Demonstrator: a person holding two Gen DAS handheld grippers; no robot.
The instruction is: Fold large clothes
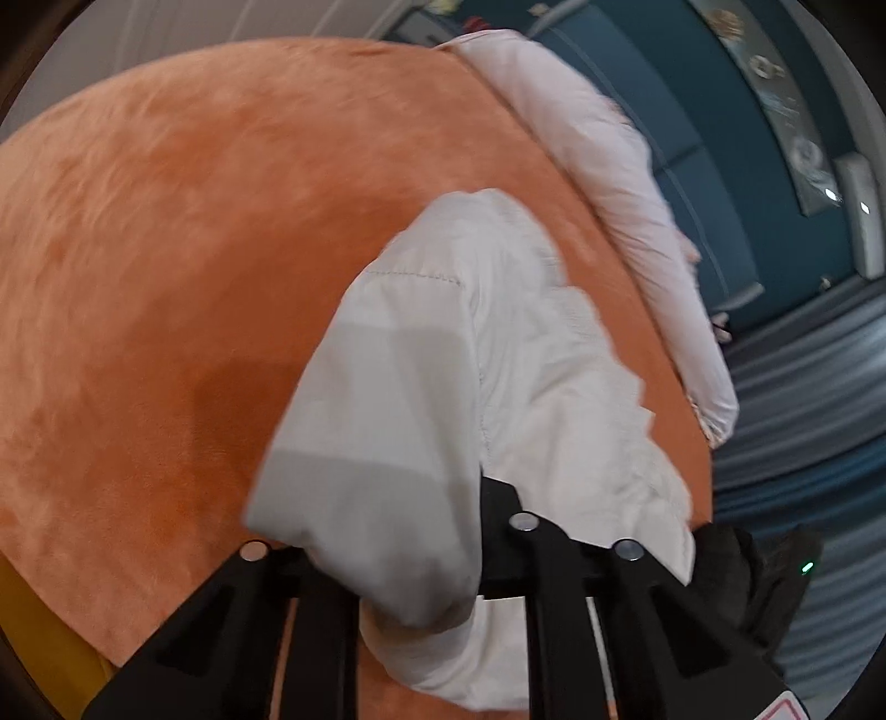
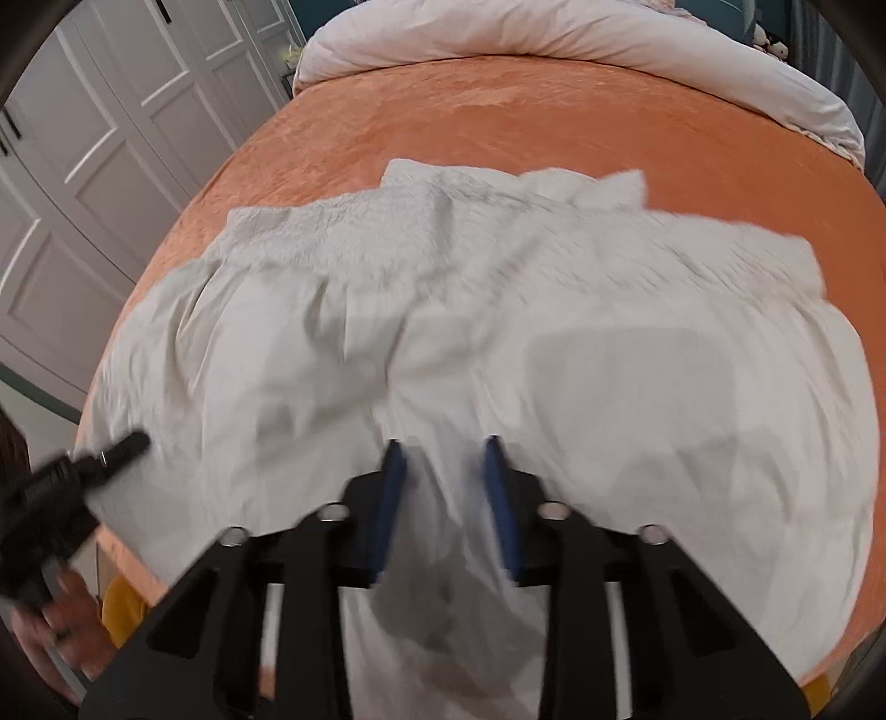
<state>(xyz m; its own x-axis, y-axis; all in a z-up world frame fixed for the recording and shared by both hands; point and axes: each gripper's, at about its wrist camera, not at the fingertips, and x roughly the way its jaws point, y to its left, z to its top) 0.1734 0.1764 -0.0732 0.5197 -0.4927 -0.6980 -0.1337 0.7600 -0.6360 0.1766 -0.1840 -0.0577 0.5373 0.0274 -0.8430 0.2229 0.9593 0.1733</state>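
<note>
— White fabric is seen in both views; where is the white garment (image 2: 470, 343) placed?

— It is spread across the orange bedspread (image 2: 470, 111), its fleecy lining turned up along the far edge and its near part hanging over the bed's front edge. Motion blur is noted on much of it.

— How is it gripped by the right gripper (image 2: 446, 498)?

— A bunched fold of the cloth is caught between the blue pads (image 2: 501, 498); the jaws are drawn in on it, though a gap filled with fabric is left between them.

— And the left gripper (image 1: 421, 576)?

— A sleeve-like part of the garment (image 1: 421, 387) is draped over it and runs down between its black fingers. The fingertips are covered by cloth, so whether they are clenched cannot be told. In the right wrist view that gripper (image 2: 119, 448) is seen at the garment's left edge, touching the fabric, with the person's hand (image 2: 61, 620) below it.

— What is found around the garment?

— A pale duvet (image 2: 554, 33) is bunched along the far end of the bed. Grey panelled wardrobe doors (image 2: 99, 138) are seen to the left, and a dark blue wall (image 1: 692, 138) is caught in the left wrist view.
</note>
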